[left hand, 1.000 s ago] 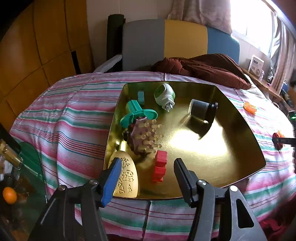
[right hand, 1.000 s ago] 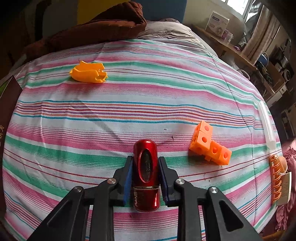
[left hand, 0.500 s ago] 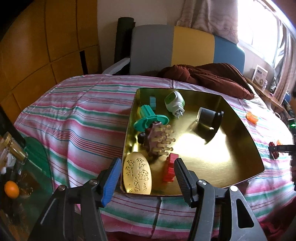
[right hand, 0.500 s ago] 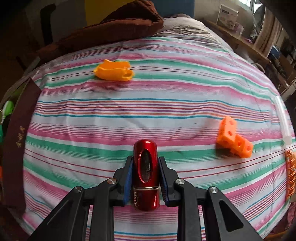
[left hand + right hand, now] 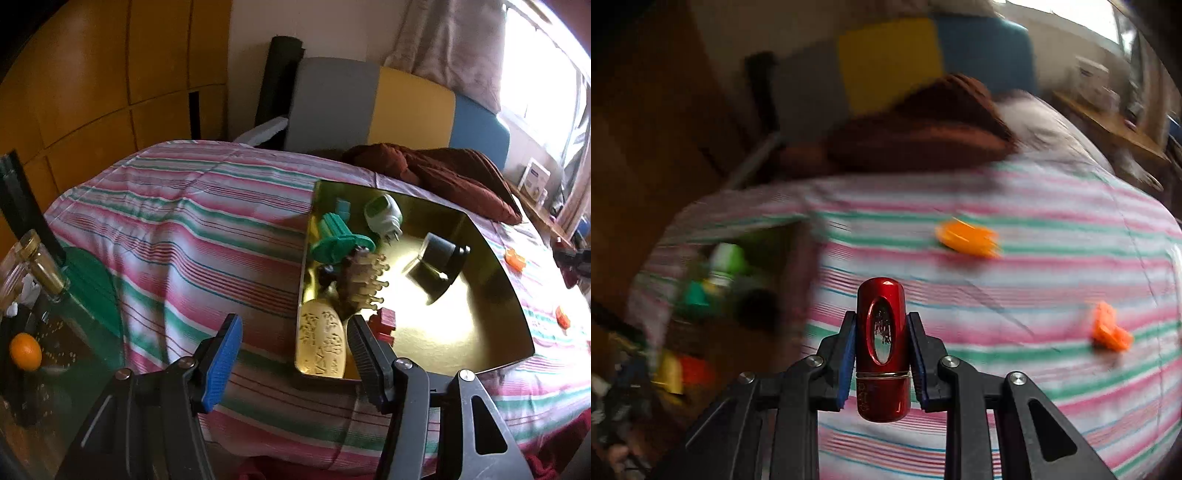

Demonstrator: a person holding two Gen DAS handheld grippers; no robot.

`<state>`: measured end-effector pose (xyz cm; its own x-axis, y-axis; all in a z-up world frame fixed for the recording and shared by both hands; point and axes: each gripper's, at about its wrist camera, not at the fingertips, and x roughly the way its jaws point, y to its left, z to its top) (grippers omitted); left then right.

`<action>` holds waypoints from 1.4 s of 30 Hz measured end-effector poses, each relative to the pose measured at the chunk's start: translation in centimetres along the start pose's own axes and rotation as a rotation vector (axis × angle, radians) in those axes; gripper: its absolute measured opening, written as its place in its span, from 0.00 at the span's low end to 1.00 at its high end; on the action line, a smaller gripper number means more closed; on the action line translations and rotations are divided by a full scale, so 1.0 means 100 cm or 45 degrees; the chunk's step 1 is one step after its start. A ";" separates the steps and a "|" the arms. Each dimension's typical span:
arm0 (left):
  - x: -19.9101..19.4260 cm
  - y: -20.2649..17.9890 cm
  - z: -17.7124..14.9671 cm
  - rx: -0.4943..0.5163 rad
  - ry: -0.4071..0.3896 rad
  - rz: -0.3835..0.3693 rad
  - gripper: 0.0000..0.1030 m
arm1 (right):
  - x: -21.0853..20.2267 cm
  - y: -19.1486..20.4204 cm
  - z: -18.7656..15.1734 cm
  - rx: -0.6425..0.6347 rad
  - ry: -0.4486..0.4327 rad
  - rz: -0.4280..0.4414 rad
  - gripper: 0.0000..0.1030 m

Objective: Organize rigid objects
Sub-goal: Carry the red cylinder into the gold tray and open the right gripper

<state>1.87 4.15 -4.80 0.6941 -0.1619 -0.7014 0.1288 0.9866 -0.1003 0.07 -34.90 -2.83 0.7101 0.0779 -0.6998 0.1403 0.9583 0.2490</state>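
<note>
Right claw [image 5: 881,354] grips red capsule [image 5: 882,332]; left view shows tray [image 5: 476,240].

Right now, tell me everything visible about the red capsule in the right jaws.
The red capsule is a glossy, metallic-looking cylinder with rounded ends, an oval window in its upper half and a thin band near its base. It points away from the camera, clamped between the right gripper's blue-padded jaws, above the striped cloth.

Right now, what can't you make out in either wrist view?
- Tray contents, right wrist view: motion blur.
- Red block, left wrist view: half hidden by the left gripper's finger.
- Red case lettering: too small.
- Orange pieces, left wrist view: tiny at the edge.
</note>
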 end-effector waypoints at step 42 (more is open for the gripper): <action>0.006 0.036 -0.012 -0.114 0.033 0.015 0.58 | 0.160 0.188 -0.038 0.006 0.427 0.209 0.26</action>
<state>1.89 7.59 -6.48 0.6766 -0.1512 -0.7206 0.0567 0.9865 -0.1538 11.46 -14.61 -11.84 0.4578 0.3173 -0.8305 0.0468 0.9243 0.3789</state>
